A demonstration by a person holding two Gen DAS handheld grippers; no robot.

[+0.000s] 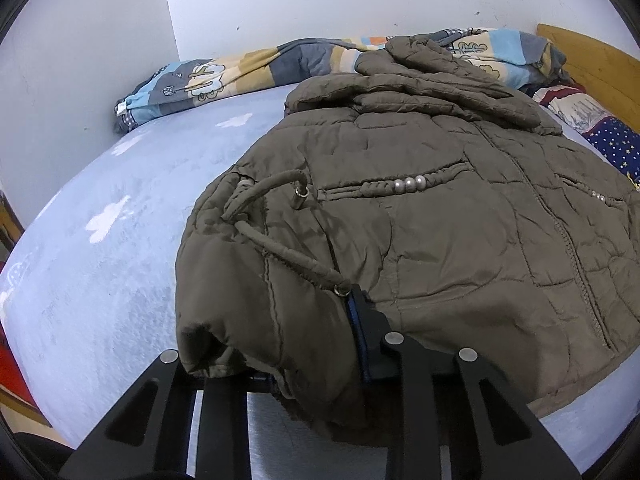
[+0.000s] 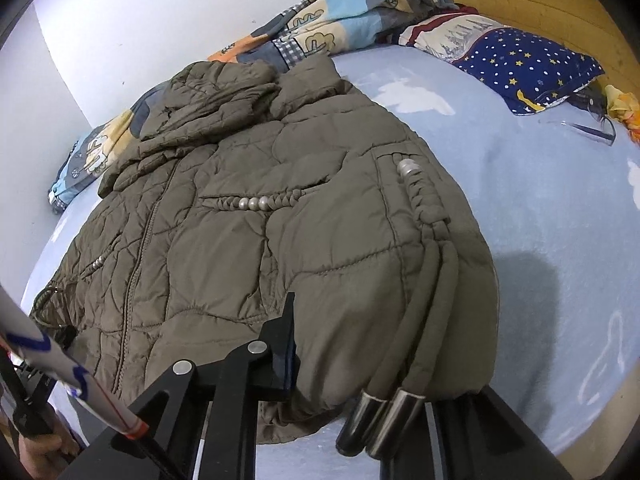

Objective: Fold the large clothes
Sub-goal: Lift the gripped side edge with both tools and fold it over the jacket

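Your left claw [image 1: 276, 356] is clamped on the hem corner of the olive quilted jacket [image 1: 420, 216], fabric bunched between its fingers and a drawstring [image 1: 280, 248] ending right at its right finger. Your right claw [image 2: 360, 364] grips the opposite hem corner; its left finger presses on top of the cloth, while the right finger is hidden under the fabric. Two metal-tipped cords [image 2: 384, 420] hang just beside that claw. Ahead of both claws the jacket lies spread on the blue bed [image 1: 100, 240], its hood farthest from you, touching the patterned quilt [image 1: 224, 72]. A starry pillow [image 2: 528, 64] lies far right of your right claw.
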